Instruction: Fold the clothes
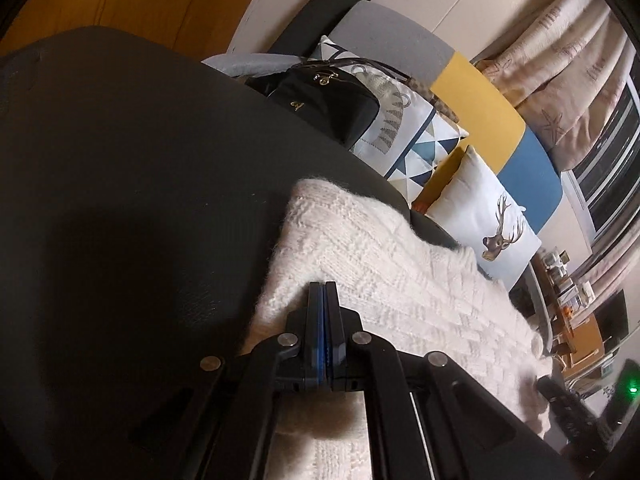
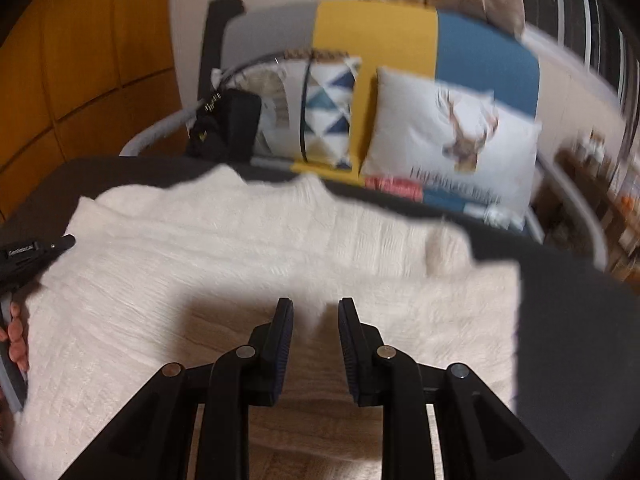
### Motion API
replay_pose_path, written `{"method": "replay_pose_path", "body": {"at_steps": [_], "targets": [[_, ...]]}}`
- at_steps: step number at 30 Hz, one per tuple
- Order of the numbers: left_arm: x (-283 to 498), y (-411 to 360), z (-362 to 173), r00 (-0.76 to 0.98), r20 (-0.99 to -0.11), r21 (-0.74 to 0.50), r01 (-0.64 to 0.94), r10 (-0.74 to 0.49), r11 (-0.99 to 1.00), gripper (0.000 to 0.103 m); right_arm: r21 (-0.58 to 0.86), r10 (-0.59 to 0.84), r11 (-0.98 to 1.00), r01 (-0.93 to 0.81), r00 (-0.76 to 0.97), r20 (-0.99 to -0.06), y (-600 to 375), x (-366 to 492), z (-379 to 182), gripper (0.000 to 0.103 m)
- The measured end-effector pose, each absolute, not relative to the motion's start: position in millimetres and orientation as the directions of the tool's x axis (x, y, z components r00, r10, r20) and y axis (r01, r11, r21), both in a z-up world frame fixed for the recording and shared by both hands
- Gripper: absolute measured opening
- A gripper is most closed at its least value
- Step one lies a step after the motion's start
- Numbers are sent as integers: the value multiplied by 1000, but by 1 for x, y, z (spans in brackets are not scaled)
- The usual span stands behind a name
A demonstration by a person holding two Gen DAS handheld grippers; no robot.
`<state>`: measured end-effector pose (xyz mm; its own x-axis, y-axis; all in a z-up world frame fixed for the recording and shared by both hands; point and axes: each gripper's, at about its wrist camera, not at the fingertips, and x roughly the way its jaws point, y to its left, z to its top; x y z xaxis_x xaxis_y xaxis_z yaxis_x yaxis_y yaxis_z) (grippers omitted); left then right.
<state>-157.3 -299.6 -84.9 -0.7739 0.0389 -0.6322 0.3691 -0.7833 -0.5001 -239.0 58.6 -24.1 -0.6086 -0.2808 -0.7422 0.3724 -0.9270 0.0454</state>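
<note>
A cream knitted sweater [image 2: 248, 264] lies spread on a dark table [image 1: 132, 168], and it covers most of the table's near side. Its far edge is uneven and stops before the far rim of the table.

The left gripper [image 1: 325, 292] is over the left edge of the sweater. Its two fingers are pressed together, with only the blue pads meeting between them. I cannot tell if any knit is caught between the pads; the tips lie against the fabric near its edge. In the right wrist view this gripper [image 2: 60, 242] shows at the far left, and the hand [image 2: 16, 340] that holds it is just below.

The right gripper [image 2: 315, 304] is above the middle of the near part of the sweater. Its fingers stand apart with a clear gap, and nothing is between them. The right view is blurred.

Behind the table is a sofa [image 2: 400, 32] in grey, yellow and blue. On it lean a deer cushion [image 2: 448, 128], a triangle cushion [image 2: 320, 120] and a black bag [image 1: 324, 100].
</note>
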Motion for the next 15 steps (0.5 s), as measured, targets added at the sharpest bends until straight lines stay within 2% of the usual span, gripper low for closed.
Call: {"method": "replay_pose_path", "body": {"at_steps": [3,6,8,11,12,15], "targets": [[-159,-291,-76,-765,-643,-451,358,20,-818,2,156,-356,-919,362,-592,-723,73,-242,-39,23],[-161,-280,-63,-753,-658,-378,341,-9,-860,3,200,-387,-911,360,-581,-716,80,-245,-40,23],[-163,-273,-55,-745,-666,-328,329,-30,-885,3,202,-390,-911,360,-587,-710,81,-244,-40,23],[-166,-250,-37,-777,-630,-279,250,-20,-927,7,176,-371,-917,359,-601,-708,78,-242,-40,23],[-173,-250,-40,-768,-640,-272,251,-20,-929,13,164,-363,-919,359,-604,-709,76,-241,-39,23],[-193,-251,-51,-742,-670,-254,254,-20,-933,14,137,-344,-923,359,-614,-710,73,-238,-39,24]]}}
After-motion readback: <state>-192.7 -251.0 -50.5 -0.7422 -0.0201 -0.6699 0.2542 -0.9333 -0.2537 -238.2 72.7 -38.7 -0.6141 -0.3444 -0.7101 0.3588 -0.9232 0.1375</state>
